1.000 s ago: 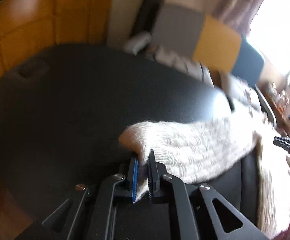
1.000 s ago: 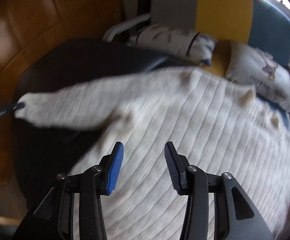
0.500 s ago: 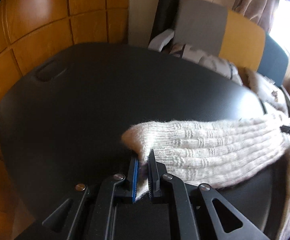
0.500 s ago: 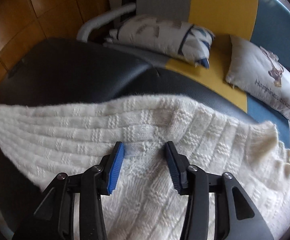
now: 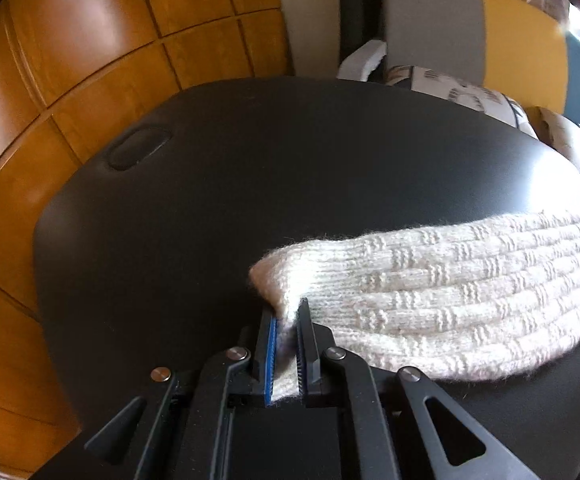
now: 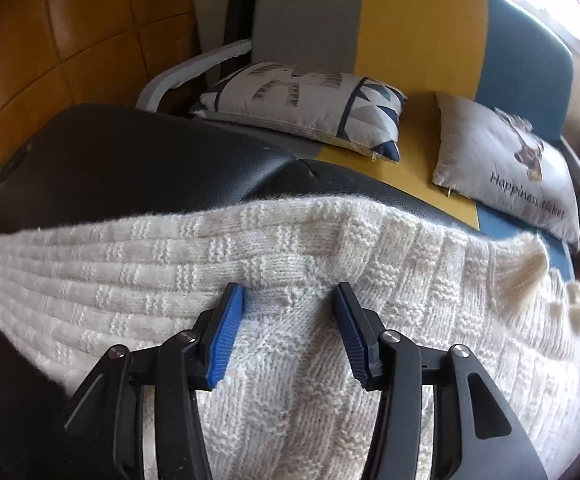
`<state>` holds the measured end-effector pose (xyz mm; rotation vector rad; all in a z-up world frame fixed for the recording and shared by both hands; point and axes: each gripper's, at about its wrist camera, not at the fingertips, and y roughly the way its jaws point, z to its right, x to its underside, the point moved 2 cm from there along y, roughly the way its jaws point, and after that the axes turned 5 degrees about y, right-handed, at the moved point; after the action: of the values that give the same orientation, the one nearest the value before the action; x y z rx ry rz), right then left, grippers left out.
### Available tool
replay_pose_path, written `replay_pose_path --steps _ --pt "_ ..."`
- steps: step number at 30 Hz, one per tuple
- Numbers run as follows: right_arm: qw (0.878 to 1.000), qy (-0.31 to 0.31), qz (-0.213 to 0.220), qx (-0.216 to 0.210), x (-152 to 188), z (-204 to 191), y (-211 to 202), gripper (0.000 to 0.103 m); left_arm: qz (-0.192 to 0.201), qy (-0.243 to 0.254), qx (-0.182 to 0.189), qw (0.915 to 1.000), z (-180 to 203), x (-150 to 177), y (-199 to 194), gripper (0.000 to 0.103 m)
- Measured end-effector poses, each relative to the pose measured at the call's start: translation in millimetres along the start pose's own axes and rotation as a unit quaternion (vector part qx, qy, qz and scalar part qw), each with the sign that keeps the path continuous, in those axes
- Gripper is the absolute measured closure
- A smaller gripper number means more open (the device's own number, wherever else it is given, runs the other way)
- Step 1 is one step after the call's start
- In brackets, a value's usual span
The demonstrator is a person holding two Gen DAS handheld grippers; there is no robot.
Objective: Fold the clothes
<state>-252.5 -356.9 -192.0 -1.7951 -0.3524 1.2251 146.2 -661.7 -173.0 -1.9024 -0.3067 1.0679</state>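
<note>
Left gripper (image 5: 288, 320) fingers are pinched on the sleeve cuff (image 5: 278, 280) of the cream knit sweater (image 6: 290, 360); right gripper (image 6: 290, 300) fingers are spread over the shoulder seam, nothing held. Sweater is laid on the black padded surface (image 5: 250, 160). Knit is judged soft, stretchy, moderately heavy; edges and seams are best gripped. Cushions (image 6: 309, 104) are seen beyond.

Wool, leather and wood

The sweater (image 6: 290, 264) is chunky cream knit, fuzzy; the counter (image 5: 250, 184) smooth black leather-like padding with slight sheen; wall panels (image 5: 90, 40) glossy wood.

Sweater (image 6: 290, 264) lies on the table (image 6: 138, 164); behind it, two pillows (image 6: 309, 108).
</note>
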Motion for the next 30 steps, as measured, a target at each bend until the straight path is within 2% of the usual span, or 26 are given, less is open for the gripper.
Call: replay_pose_path --steps 3,5,8,10,16,19,22,25,27,30 --pt "1.0 0.008 -0.009 -0.025 -2.2 4.1 -2.7 0.049 -0.008 0.0 0.001 1.0 -0.3 -3.4 0.2 0.095" --pt "0.997 0.029 -0.028 -0.065 -5.7 13.1 -8.5 0.047 -0.013 -0.007 0.013 0.9998 -1.4 -7.0 1.1 0.094" --pt "0.993 0.065 -0.014 -0.099 -14.8 27.9 -25.6 0.047 -0.021 -0.034 0.039 0.9984 -12.9 -5.4 -2.4 0.089" --pt "0.993 0.053 -0.006 -0.105 -20.7 27.5 -31.1 0.047 -0.022 -0.049 0.05 0.9973 -20.2 -5.2 -5.5 0.088" --pt "0.995 0.013 -0.012 -0.103 -29.8 13.5 -19.3 0.047 0.011 -0.06 -0.004 0.9981 -41.0 -6.9 -28.5 0.088" --pt "0.996 0.014 -0.017 -0.091 -29.4 12.5 -10.2 0.047 0.031 -0.063 -0.002 0.9975 -42.3 -11.2 -40.1 0.088" --pt "0.997 0.017 -0.012 -0.081 -29.4 14.6 -3.0 0.047 0.069 -0.031 0.019 0.9969 -24.3 -15.4 -59.4 0.088" --pt "0.997 0.02 0.0 -0.069 -30.9 17.7 -1.2 0.047 0.093 0.046 0.048 0.9934 17.3 -22.9 -65.3 0.088" --pt "0.997 0.023 0.001 -0.067 -32.2 20.1 1.9 0.047 0.086 0.075 0.054 0.9919 36.9 -25.4 -57.4 0.088" --pt "0.998 0.015 -0.002 -0.061 -33.8 20.8 8.2 0.047 0.05 0.082 0.06 0.9936 49.2 -22.4 -37.2 0.088"
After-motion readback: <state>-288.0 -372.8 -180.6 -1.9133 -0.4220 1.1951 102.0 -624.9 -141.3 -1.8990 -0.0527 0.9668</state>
